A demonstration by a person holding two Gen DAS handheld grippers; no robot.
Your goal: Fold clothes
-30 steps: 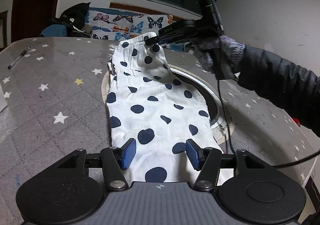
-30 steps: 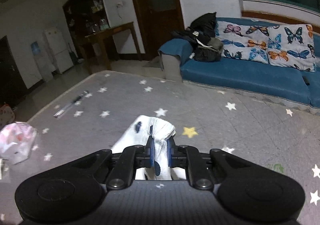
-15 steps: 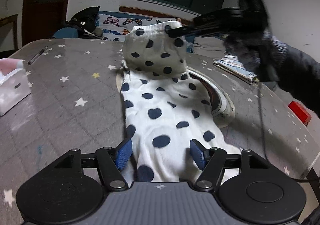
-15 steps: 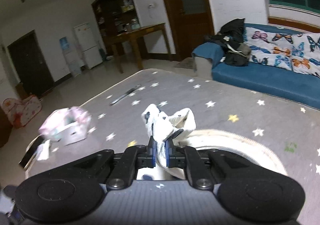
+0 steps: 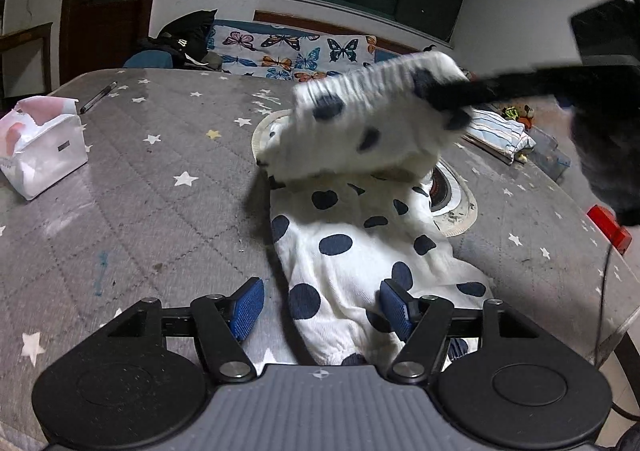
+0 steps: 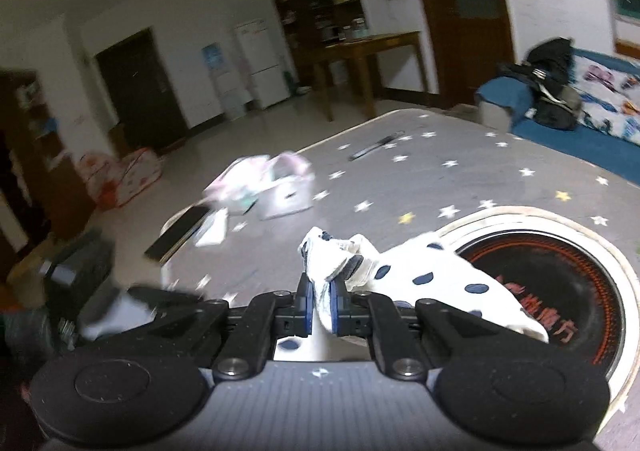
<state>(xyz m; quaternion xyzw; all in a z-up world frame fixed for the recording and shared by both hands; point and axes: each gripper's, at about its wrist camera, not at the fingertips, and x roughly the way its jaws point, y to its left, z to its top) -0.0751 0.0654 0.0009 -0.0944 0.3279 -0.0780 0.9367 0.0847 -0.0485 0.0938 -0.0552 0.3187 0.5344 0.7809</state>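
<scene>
Cloth fills the middle of the left wrist view: white soft clothing with big dark blue dots lies on the grey quilted table cover with little stars. Its near end runs down to the bottom of the frame, between the two blue pads of the left gripper. Those pads stand wide apart, one on each side of the cloth, and squeeze nothing.

The far end of the cloth, with its ribbed band, is lifted up in the air in the upper middle of the frame. It looks blurry. The black right gripper comes in from the upper right and pinches that end.

In the right wrist view, the right gripper sits at the bottom middle. Its blue pads are pressed close together on a bunch of the dotted cloth. The rest of the cloth hangs off to the right, over a round black plate with a red ring and a pale rim set in the table.

A white box with pink stuff sits at the left of the left wrist view, well apart from the cloth. A thin pen lies behind it. A red block sits at the right edge of the table.
</scene>
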